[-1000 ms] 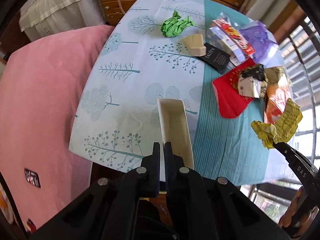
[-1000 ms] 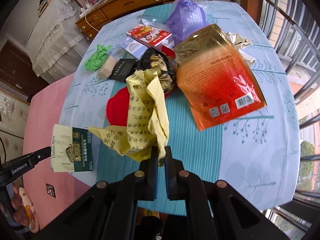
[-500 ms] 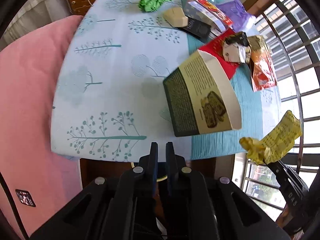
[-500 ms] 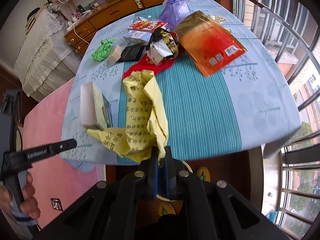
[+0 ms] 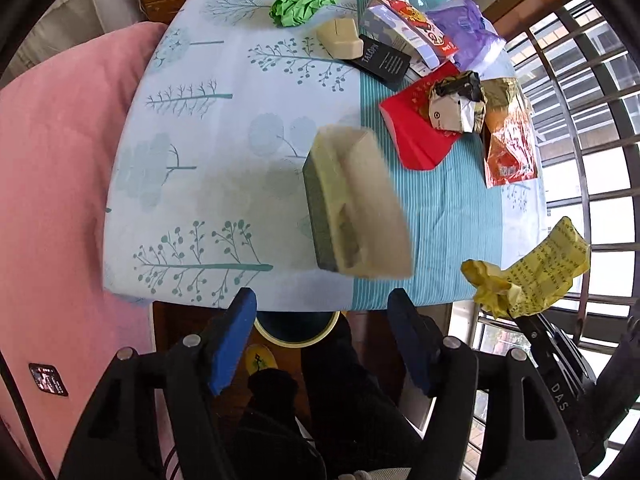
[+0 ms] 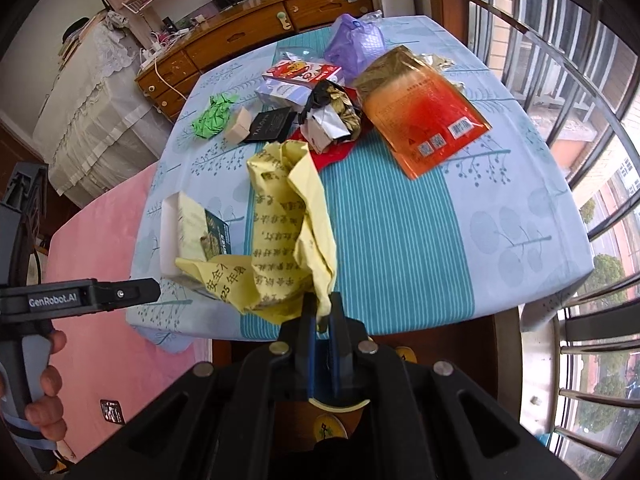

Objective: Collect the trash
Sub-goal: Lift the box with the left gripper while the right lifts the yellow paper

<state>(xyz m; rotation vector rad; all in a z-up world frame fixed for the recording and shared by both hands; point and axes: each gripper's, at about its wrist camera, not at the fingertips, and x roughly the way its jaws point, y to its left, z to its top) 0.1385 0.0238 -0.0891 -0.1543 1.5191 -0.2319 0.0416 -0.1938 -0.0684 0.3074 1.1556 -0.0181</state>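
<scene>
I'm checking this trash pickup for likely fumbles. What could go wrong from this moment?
1. The left gripper has just been opening, and the blurred carton is loose beyond its pads. It may miss the bin, only partly visible under the table edge.
2. The right gripper pinches just one corner of the yellow paper, which could slip out.

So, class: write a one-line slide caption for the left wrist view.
Open left gripper, jaws just opened, releases a blurred cream-and-green carton above the yellow-rimmed bin.

the cream box is motion-blurred – print unreadable – and yellow paper hides part of it.
</scene>
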